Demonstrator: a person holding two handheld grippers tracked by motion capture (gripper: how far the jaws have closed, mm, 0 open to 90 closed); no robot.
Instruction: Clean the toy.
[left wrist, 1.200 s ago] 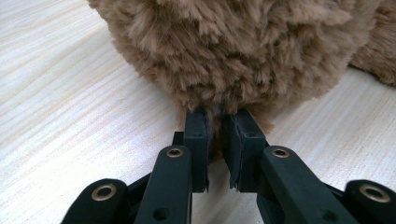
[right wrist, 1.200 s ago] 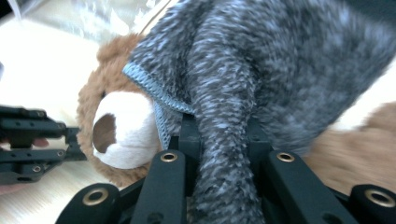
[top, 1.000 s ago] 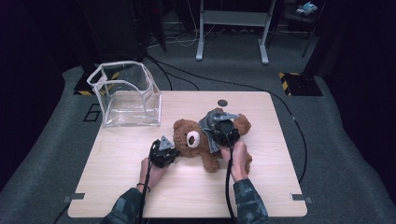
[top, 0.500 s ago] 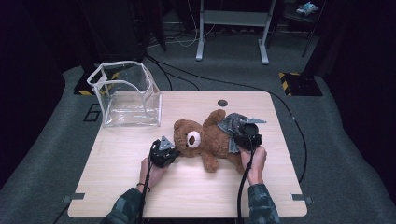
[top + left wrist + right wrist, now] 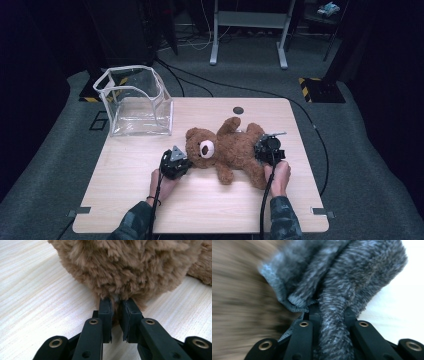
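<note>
oddly, teddy bear (image 5: 227,146) and grey knit cloth (image 5: 342,277) carry no readable label.

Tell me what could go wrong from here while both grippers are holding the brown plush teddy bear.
1. The left gripper pinches only a small tuft of the brown plush teddy bear at its head; a pull could slip it free.
2. The right gripper is clamped on a bunched grey knitted fabric piece; tugging might drag the bear toward the light wooden table's edge.
</note>
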